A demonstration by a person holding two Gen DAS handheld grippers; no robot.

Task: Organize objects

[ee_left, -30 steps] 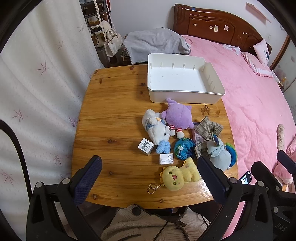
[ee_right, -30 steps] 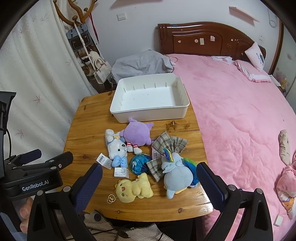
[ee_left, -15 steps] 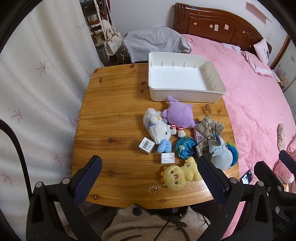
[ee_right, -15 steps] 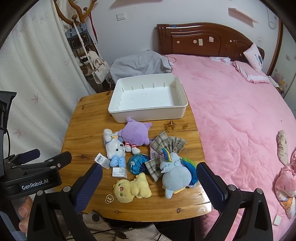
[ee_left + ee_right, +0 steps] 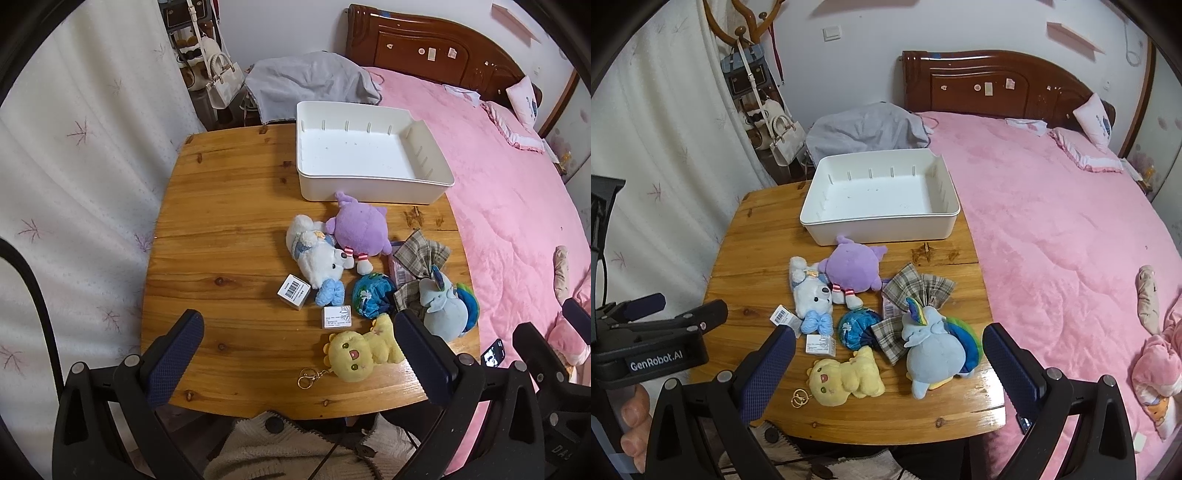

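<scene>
Right wrist view: the right gripper [image 5: 888, 363] hovered above the near edge of the round wooden table [image 5: 750, 236], its two dark-blue padded fingers [image 5: 768, 369] spread wide and holding nothing. The left gripper [image 5: 299, 352] was likewise spread wide and empty, over the same near edge. Nearest lay a yellow plush chick with a gold keyring [image 5: 846, 376]; just beside it, to the right, a grey-blue plush unicorn with a rainbow mane [image 5: 932, 349]. Behind these lay a crumpled blue foil-like ball [image 5: 858, 328], which touched a plaid fabric bow [image 5: 919, 291], and two small white barcode-labelled boxes [image 5: 293, 291] sat near the chick. Farther back, a white plush bear with a light-blue bow [image 5: 810, 299] lay against a round purple plush toy [image 5: 853, 269]. At the far edge stood a white rectangular plastic bin [image 5: 879, 225], nothing inside it, with the purple toy touching its front wall. Beyond lay a bed under a pink blanket [image 5: 1052, 221].
</scene>
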